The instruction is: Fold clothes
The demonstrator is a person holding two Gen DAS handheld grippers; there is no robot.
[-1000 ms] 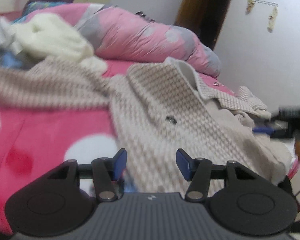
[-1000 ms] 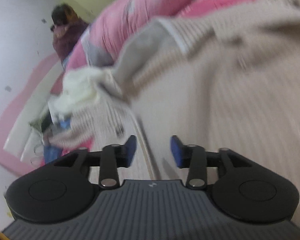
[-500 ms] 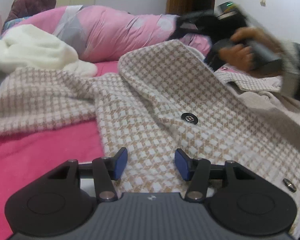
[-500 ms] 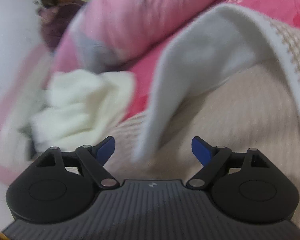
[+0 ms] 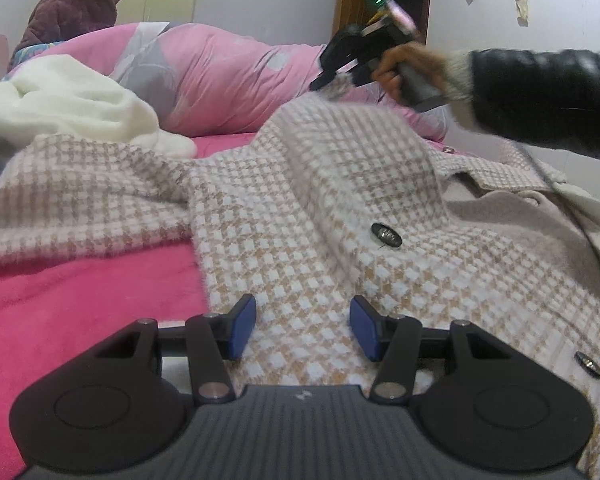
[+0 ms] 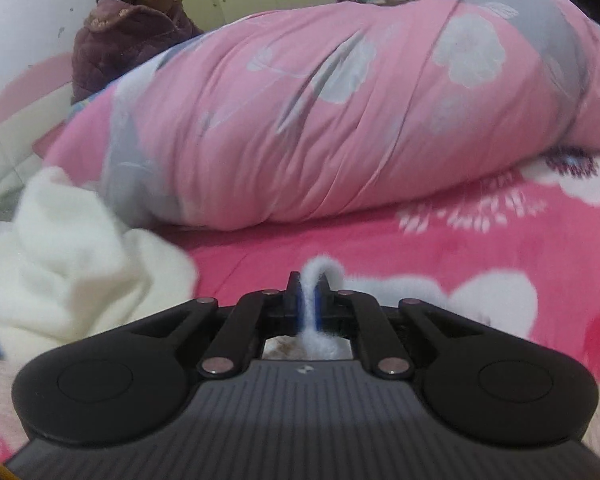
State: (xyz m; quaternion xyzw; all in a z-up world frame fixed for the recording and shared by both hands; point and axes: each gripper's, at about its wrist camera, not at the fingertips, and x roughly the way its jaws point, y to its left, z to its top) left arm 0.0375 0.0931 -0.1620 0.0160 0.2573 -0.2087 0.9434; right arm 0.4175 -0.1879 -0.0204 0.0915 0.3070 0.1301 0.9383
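1. A beige-and-white houndstooth coat (image 5: pixel 300 208) lies spread across a bed with a bright pink flowered sheet (image 5: pixel 80 292), one sleeve trailing to the left of the left wrist view and its pale lining turned up at the right

2. The left gripper (image 5: pixel 302 330) hovers low over the coat's near hem, its blue pads standing apart with the checked cloth lying below and between them; the pads do not press on the fabric

3. A dark button (image 5: pixel 386 235) sits on the coat ahead and slightly right of that gripper, and a second button (image 5: pixel 588 364) shows at the right edge

4. At the far edge of the coat the right gripper (image 6: pixel 309 300), held in a hand (image 5: pixel 400 70) emerging from a black sleeve (image 5: pixel 540 96), is clamped on a fluffy white edge of the garment; in its own camera the white fabric runs up between the closed blue pads and curls over to the right

5. The coat rises in a blurred ridge from the bed up to that grip

6. Behind the coat lie a rolled pink-and-grey quilt (image 6: pixel 340 112) and a white fleece garment (image 5: pixel 68 100); a person in a purple padded jacket (image 6: pixel 128 36) sits beyond the bed
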